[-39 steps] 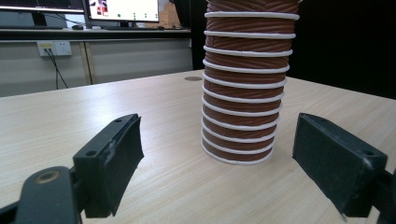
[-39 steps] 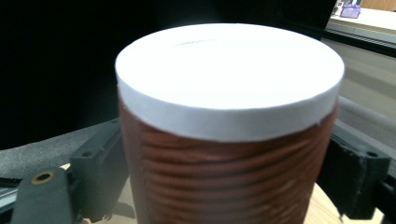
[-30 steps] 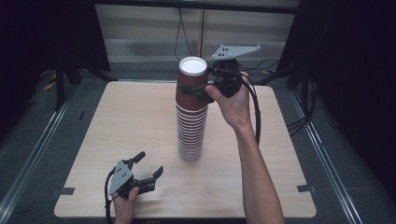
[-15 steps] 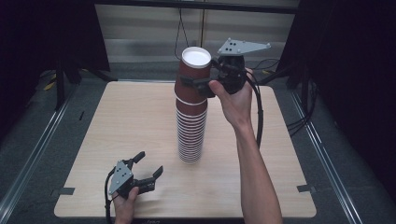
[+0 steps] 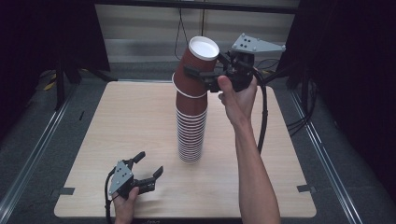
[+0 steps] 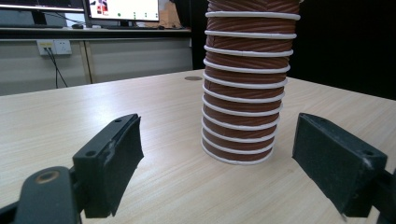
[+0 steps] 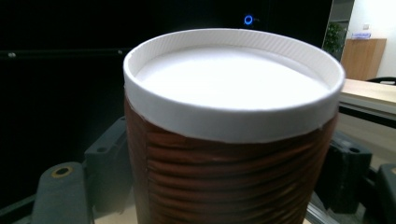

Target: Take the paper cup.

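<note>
A tall stack of upturned brown ribbed paper cups with white rims stands mid-table. It rises just ahead of my left gripper in the left gripper view, stack. My right gripper is shut on the top cup, which hangs tilted just above the stack, white base up. In the right gripper view that cup sits between the black pads. My left gripper rests near the table's front edge, open with nothing between its jaws, as the left gripper view also shows.
The light wooden table has bare room left and right of the stack. Metal rails run along both sides on the floor. A black cable trails from the right gripper. Dark curtains and a wall lie behind.
The right gripper has lifted the top cup upward off the stack and tilted it toward the right. The left gripper has stayed in place.
</note>
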A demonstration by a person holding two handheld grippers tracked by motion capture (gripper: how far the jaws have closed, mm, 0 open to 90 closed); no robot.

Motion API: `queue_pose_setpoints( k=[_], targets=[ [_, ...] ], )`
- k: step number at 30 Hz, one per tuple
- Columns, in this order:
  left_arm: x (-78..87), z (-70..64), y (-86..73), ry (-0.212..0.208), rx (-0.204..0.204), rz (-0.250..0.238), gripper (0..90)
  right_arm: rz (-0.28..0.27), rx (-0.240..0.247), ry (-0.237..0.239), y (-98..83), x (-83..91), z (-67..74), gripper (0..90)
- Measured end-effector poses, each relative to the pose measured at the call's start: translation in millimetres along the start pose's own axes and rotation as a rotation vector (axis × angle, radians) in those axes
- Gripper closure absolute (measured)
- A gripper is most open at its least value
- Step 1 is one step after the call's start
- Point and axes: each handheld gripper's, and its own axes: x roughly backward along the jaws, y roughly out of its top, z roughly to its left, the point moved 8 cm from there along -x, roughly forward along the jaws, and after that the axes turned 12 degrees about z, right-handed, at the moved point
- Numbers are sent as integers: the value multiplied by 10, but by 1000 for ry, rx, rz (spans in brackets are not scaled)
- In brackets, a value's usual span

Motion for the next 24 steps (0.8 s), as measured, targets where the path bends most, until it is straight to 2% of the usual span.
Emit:
queue_pose_setpoints(
  k=[9,15,18,24],
  targets=[
    [0,-2,0,0,0,-1,155,-84,-5,-6,79,108,-6,206],
    [0,-7,-1,-3,-3,1,155,-128,-18,6,92,169,-21,206],
    [-2,-8,-1,-4,-1,2,155,-140,-20,30,96,199,-12,206],
    [-4,-16,-2,-8,-1,2,155,-170,-29,36,118,276,-27,207]
  ],
)
